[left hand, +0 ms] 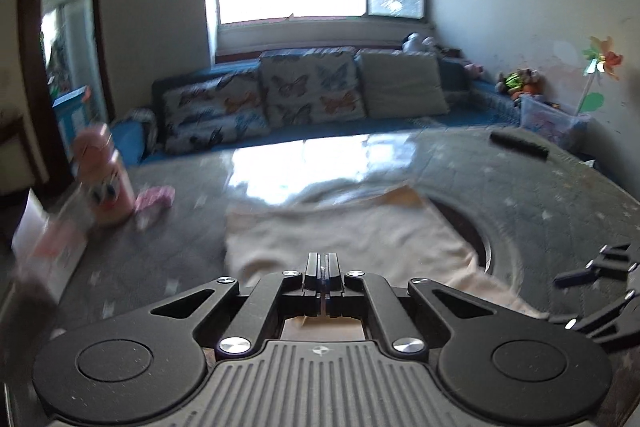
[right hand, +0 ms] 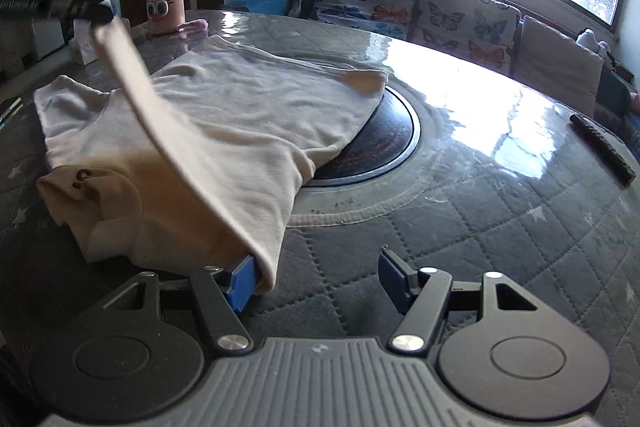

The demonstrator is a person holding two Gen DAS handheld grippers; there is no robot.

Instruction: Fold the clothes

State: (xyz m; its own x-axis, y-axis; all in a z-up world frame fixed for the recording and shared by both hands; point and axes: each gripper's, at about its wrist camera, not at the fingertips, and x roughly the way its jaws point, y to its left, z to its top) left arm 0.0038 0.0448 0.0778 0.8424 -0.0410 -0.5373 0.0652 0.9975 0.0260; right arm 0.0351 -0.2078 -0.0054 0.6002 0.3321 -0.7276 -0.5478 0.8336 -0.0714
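I am holding my left claw [left hand: 323, 269] pressed together on an edge of the shirt [right hand: 224, 107], and from the right wrist view that edge is rising as a taut, soft band from the cloth up to the claw at the far left. My right claw [right hand: 316, 279] is standing apart, its blue pads wide of each other; the left pad [right hand: 240, 281] is touching the shirt's near corner, which is draping over it, but nothing is being pinched between the two.

The shirt is lying on the counter [right hand: 500, 195], a cream knit, matte and gently rumpled, already doubled into a rough rectangle. A folded collar with small dark marks is bulging at its near left corner. Its far right corner is overlapping a dark round disc [right hand: 384, 143] sunk in the middle of the counter, ringed by a pale stitched hem.

The counter is round, covered in grey quilted fabric with diamond stitching and small stars, under a glossy clear sheet that is catching the window glare. A pink bottle [right hand: 163, 1] with a cartoon face is standing at the far edge beyond the shirt, a small pink cloth [right hand: 194, 25] just beside it. A slim dark bar [right hand: 602, 149] is lying near the right rim, well apart from the shirt. Butterfly-print cushions [right hand: 468, 19] are lining the sofa behind.
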